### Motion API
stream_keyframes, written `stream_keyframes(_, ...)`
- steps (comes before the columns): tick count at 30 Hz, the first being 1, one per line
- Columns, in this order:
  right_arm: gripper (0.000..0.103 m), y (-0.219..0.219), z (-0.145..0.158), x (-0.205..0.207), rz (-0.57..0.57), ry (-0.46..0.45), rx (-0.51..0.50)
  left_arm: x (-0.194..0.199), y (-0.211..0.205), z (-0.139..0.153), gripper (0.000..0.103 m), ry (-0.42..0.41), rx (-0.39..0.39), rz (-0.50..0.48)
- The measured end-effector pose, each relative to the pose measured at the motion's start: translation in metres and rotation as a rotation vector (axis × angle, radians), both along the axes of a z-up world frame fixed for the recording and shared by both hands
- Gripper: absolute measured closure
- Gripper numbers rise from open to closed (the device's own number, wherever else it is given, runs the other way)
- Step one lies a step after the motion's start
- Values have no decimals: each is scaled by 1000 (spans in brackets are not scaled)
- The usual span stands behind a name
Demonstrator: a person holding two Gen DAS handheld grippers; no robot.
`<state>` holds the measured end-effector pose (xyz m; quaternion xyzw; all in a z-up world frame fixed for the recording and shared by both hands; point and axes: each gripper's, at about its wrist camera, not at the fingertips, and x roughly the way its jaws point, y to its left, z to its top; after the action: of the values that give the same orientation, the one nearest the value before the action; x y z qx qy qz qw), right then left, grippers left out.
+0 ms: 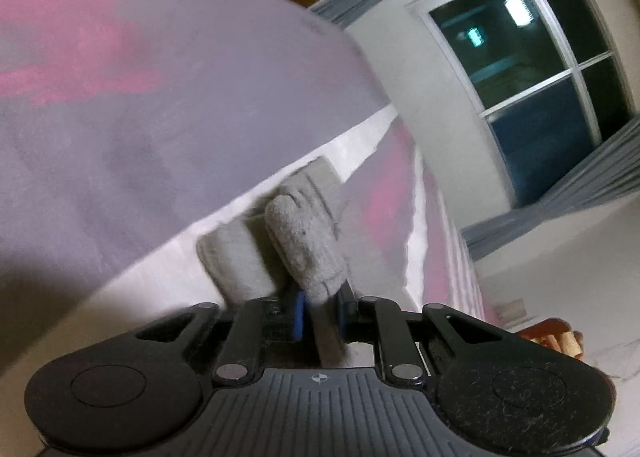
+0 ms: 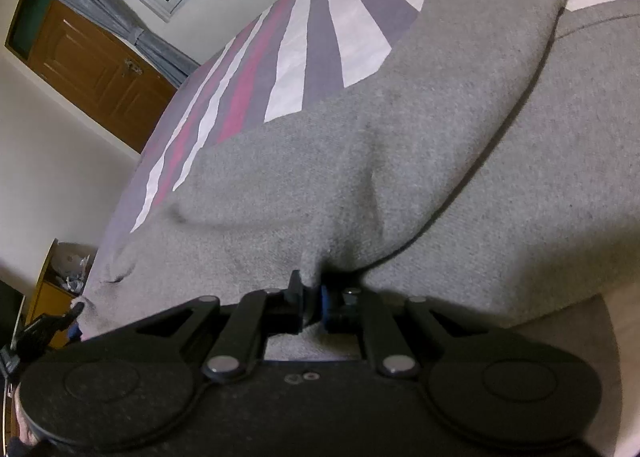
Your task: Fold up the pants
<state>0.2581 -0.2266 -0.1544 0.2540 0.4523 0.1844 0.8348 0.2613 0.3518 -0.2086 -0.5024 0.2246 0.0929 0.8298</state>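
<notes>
The grey fleece pants point(image 2: 360, 161) lie spread on a bed with a purple, pink and white striped cover point(image 2: 320, 33). In the right wrist view my right gripper point(image 2: 310, 299) is shut on a pinch of the pants' near edge, with a folded layer lying across the upper right. In the left wrist view my left gripper point(image 1: 318, 307) is shut on a bunched roll of the same grey pants point(image 1: 304, 241), held up off the bed cover point(image 1: 120, 97). The left gripper also shows at the left edge of the right wrist view point(image 2: 74, 315), at the pants' far corner.
A dark window with grey curtains point(image 1: 532, 77) is in the wall beyond the bed. A brown wooden door point(image 2: 92, 69) stands at the left. A yellow shelf with clutter point(image 2: 60, 277) is beside the bed's left edge.
</notes>
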Motion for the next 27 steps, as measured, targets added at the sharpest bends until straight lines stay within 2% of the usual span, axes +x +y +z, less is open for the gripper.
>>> stream_keyframes(1,96,1,4,0,0,-17,-5,-1,2,4,88,-33,4,0)
stream_keyframes(3,97,6,19,-5,23,-94,-23,-7,3,18,88,-72,65,-5)
stream_keyframes(5,97,7,34,-13,32,-160,-6,-11,6,17,88,-63,69,-3)
stream_keyframes(6,97,7,36,-14,35,-165,-15,-11,8,11,88,-30,72,-9)
stream_keyframes(8,98,11,25,-13,47,-121,-49,-10,8,-5,88,44,95,-33)
stream_keyframes(10,98,16,2,-9,52,-40,-96,-18,10,-16,88,26,54,-20)
stream_keyframes(15,96,12,1,-11,20,-30,-57,-34,0,-1,88,12,38,19)
stream_keyframes(16,86,8,5,-13,17,-33,-47,-41,-7,6,88,10,45,23)
stream_keyframes(17,69,3,12,-18,-2,-53,-48,-48,-14,14,83,4,61,28)
stream_keyframes(18,58,-3,22,-25,-33,-90,-64,-52,-20,21,68,7,79,29)
stream_keyframes(19,37,-10,34,-33,-69,-141,-78,-52,-25,25,60,34,96,24)
stream_keyframes(20,37,-16,43,-37,-88,-183,-87,-49,-29,27,53,69,113,19)
stream_keyframes(22,46,-21,55,-30,-98,-205,-132,-39,-37,25,53,113,127,-22)
stream_keyframes(25,51,-17,62,0,-122,-172,-216,-20,-47,14,53,222,137,-49)
stream_keyframes(27,50,-8,65,25,-128,-163,-288,-12,-55,7,53,245,178,-72)
